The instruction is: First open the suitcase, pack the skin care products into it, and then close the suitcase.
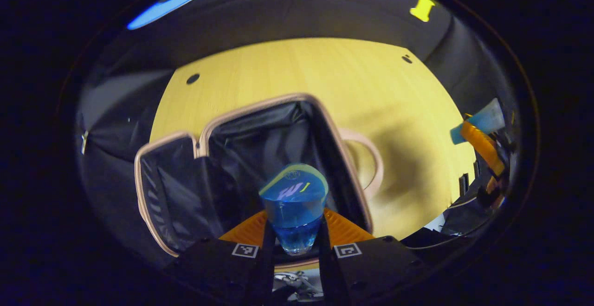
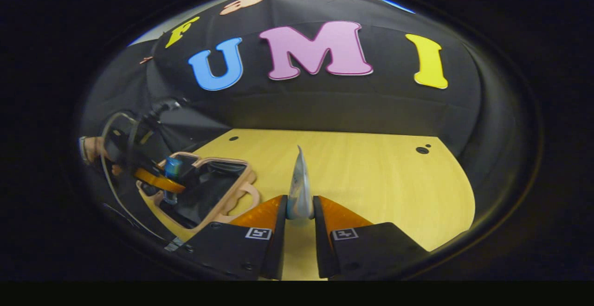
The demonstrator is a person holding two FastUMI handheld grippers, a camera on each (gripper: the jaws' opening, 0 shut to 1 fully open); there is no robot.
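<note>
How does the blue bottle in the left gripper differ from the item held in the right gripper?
The blue bottle is clear blue and thick; the pale tube is whitish and flat, seen edge-on. The bottle hangs over the open suitcase; the tube is over bare table. Both are pinched between orange fingers.

Lots of room on the table

The open suitcase point(image 1: 260, 157) sits at one end of the wooden table point(image 2: 371, 176). The rest of the top is bare.

The left gripper point(image 1: 295, 238) clamps a blue bottle point(image 1: 294, 206) between its orange fingers point(image 1: 244, 230), above the open suitcase point(image 1: 260, 157) with black lining, lying on the yellow wooden table point(image 1: 325, 74). The right gripper point(image 1: 482, 141) holds a pale blue tube point(image 1: 482, 121) at the far edge.
</note>
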